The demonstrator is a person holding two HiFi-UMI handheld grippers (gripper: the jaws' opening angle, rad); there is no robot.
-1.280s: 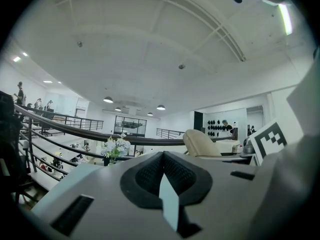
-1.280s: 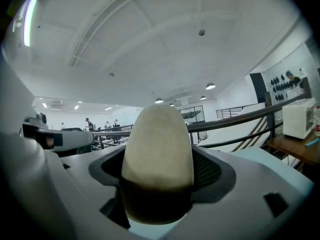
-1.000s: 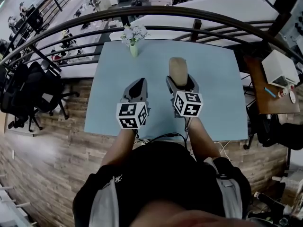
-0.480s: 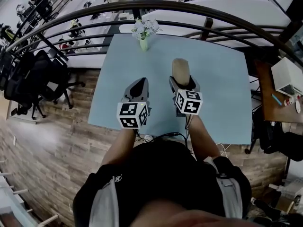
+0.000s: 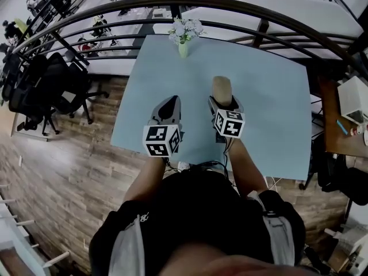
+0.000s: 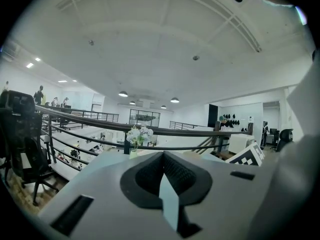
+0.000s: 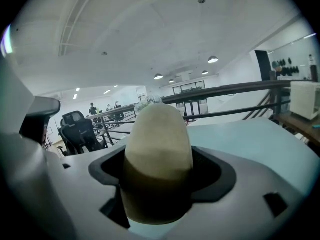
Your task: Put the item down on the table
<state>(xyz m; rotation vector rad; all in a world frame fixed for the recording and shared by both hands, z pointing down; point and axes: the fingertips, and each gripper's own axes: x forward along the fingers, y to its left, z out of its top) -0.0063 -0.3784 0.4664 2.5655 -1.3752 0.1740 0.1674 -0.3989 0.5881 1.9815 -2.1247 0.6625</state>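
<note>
Right tongs are clamped on the item, a tan, rounded, oblong lump, kinda potato-ish, can't say what it really is. In the right gripper view it fills the gap, with both jaws pressed against its sides and the rounded end poking well out past the tips. So the long axis runs along the jaws, pointing away from me toward the far side of the table.

Left tongs are closed on nothing. In the left gripper view the dark pads meet in a line, with just a sliver of blue tabletop showing under them. They sit just beside the right one, same height-ish in the head view, not touching the item.

What matters for the set-down: the item is over the middle of the table, with bare blue surface all around it. The only other thing on the table is the little vase of flowers, well apart at the far edge. I can't tell from these views whether the underside is on the surface yet or just above it. My guess is I need to go straight down, then open, and watch for rolling, since it's round.
</note>
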